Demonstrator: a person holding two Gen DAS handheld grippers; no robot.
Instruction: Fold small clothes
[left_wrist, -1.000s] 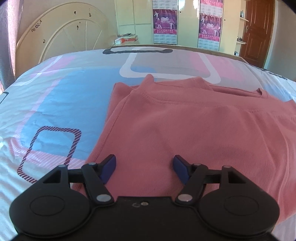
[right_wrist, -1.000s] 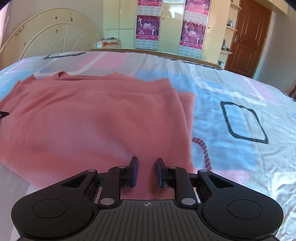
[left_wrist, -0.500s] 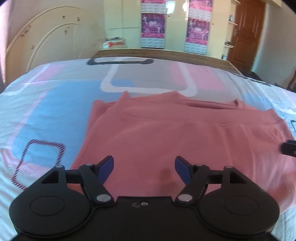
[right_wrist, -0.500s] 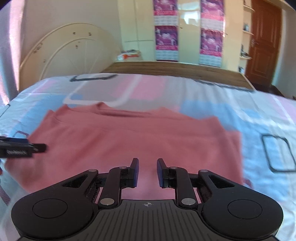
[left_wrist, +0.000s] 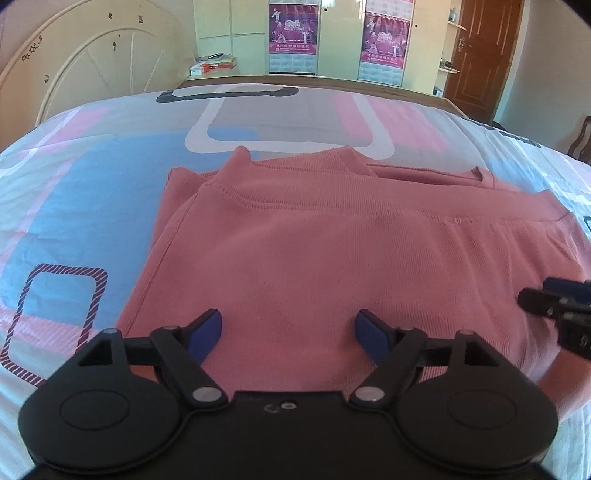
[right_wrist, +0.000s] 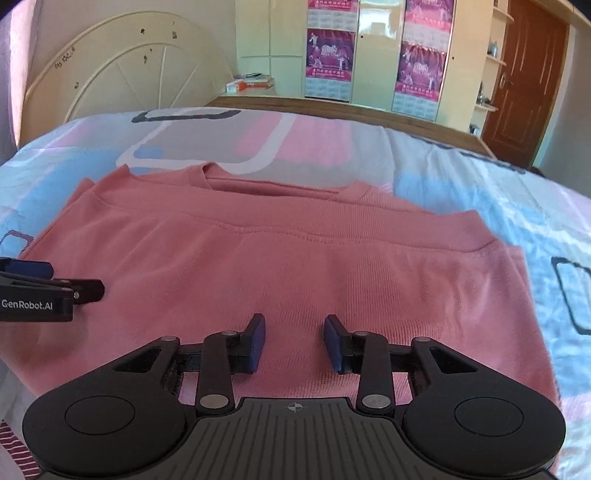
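Observation:
A salmon-pink knit garment (left_wrist: 332, 240) lies folded flat on the bed, neckline at the far side; it also shows in the right wrist view (right_wrist: 295, 273). My left gripper (left_wrist: 288, 332) is open and empty just above the garment's near left part. My right gripper (right_wrist: 293, 339) is open, narrower, and empty above the near middle. The right gripper shows at the right edge of the left wrist view (left_wrist: 554, 306). The left gripper shows at the left edge of the right wrist view (right_wrist: 51, 288).
The bedsheet (left_wrist: 92, 192) has blue, pink and white shapes. A cream headboard (left_wrist: 92, 62) stands at the far left. A wooden bed edge (right_wrist: 332, 107), wardrobe with posters (right_wrist: 328, 55) and a brown door (right_wrist: 524, 74) lie beyond.
Both grippers have shifted toward the garment's middle, so each now shows in the other's view. The right gripper's jaws have opened wider. The left stays open.

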